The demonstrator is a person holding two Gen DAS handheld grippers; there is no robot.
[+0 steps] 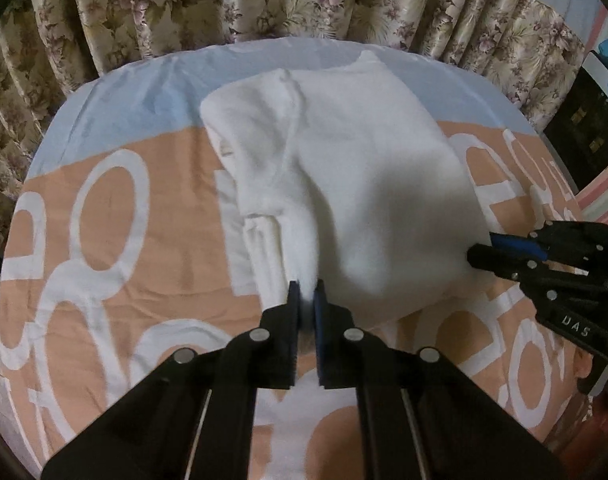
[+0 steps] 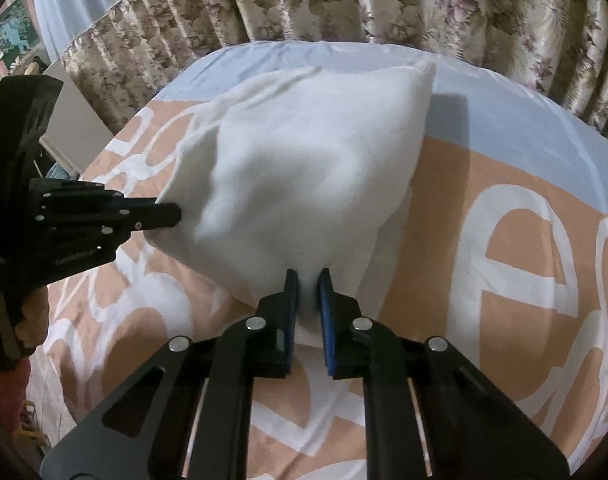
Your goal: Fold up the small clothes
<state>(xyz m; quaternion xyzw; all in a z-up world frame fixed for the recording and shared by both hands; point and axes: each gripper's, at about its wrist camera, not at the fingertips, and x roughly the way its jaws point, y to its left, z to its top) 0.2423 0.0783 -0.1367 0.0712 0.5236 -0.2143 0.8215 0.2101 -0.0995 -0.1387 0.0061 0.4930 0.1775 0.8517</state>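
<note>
Tongs in both hands are clamped on the near hem of a white garment (image 1: pixel 343 168): the left tongs (image 1: pixel 306 292) pinch one near corner and the right tongs (image 2: pixel 307 282) the other, so the cloth hangs stretched between them, likely ready to carry away from the tongs for a fold. Beyond both tongs the garment's far edge rests on the printed bedsheet (image 1: pixel 104 220), with bare sheet ahead up to the floral curtain (image 1: pixel 224 0) and more to either side.

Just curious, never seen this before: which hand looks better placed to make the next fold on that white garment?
Hard to choose: likely both together. The left gripper and right gripper each pinch the near edge of the white garment, so they can lift it as one.
</note>
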